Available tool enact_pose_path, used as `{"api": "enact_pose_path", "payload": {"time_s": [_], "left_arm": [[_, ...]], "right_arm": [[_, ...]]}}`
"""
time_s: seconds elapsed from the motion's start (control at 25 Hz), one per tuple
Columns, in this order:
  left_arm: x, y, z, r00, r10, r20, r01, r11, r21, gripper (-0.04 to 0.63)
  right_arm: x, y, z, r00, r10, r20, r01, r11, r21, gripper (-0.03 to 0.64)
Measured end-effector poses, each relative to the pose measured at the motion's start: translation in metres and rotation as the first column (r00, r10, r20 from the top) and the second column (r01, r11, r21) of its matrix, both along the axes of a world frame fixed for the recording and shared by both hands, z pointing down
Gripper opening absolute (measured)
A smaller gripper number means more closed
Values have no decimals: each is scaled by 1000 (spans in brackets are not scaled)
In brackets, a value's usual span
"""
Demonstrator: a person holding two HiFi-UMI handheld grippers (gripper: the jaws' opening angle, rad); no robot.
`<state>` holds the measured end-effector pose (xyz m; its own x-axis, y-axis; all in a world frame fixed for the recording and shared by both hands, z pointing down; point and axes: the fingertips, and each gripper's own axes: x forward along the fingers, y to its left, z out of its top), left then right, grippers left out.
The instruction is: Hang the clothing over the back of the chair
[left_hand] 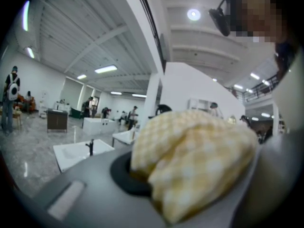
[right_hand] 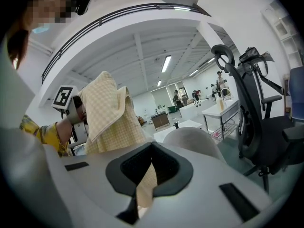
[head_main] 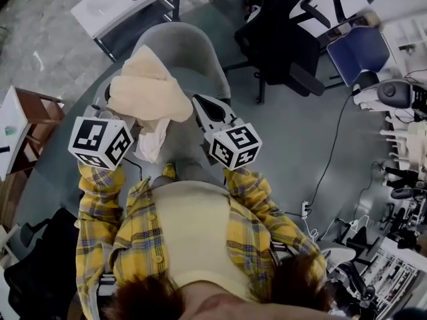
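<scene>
The left tongs (head_main: 115, 112) and the right tongs (head_main: 205, 109) are both shut tight on the yellow cloth (head_main: 150, 92), holding it up over the grey chair (head_main: 193, 55). I think it next needs laying across the chair's back.

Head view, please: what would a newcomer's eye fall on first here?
Probably the pale yellow checked cloth, bunched left of the picture's centre and pinched by both the left gripper and the right gripper. Just beyond it shows the grey chair, and the person's yellow plaid sleeves fill the bottom.
</scene>
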<state>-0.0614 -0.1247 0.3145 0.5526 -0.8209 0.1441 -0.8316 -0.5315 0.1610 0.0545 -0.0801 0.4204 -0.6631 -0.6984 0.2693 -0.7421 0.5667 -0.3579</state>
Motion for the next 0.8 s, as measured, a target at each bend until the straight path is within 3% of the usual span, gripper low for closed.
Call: {"api": "enact_pose_path", "payload": {"time_s": [0.48,0.8], "left_arm": [[-3,-57,13,996,-73,45,75,997,-27,28],[-28,-75,32,998,-48,39,50,997,-61,28]], "right_arm": [[3,-31,12,998,-54,22,55,998,-29,14],[-21,-37,18,1000,-18,-13,17,999,-45,14]]}}
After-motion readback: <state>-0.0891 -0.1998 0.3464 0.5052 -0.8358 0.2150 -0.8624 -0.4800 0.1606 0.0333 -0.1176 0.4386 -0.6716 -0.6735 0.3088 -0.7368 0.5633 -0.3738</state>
